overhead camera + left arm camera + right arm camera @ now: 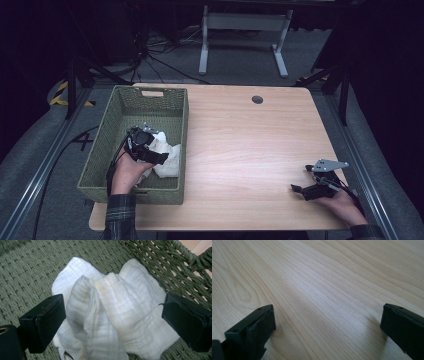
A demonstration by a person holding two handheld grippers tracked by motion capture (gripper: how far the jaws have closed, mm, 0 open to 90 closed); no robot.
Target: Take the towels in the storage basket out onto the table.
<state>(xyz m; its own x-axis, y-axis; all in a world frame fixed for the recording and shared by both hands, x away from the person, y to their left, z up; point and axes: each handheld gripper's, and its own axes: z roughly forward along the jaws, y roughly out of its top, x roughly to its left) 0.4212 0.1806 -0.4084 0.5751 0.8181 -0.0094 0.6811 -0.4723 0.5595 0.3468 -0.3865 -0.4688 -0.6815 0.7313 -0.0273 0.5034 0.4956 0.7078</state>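
High view: cloth [167,155] lies lengthwise along basket [125,102]

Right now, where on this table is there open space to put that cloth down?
The widest bare patch is the wooden table between the green basket and the right gripper. The basket's far half, beyond the white cloth, is also free. It is crowded where the left gripper, jaws open, straddles the cloth.

- Left gripper [162,150] reaches forward from the near-left edge, jaws spread wide, forearm in a plaid sleeve.
- Right gripper [300,182] rests low at the near-right corner, jaws wide apart.
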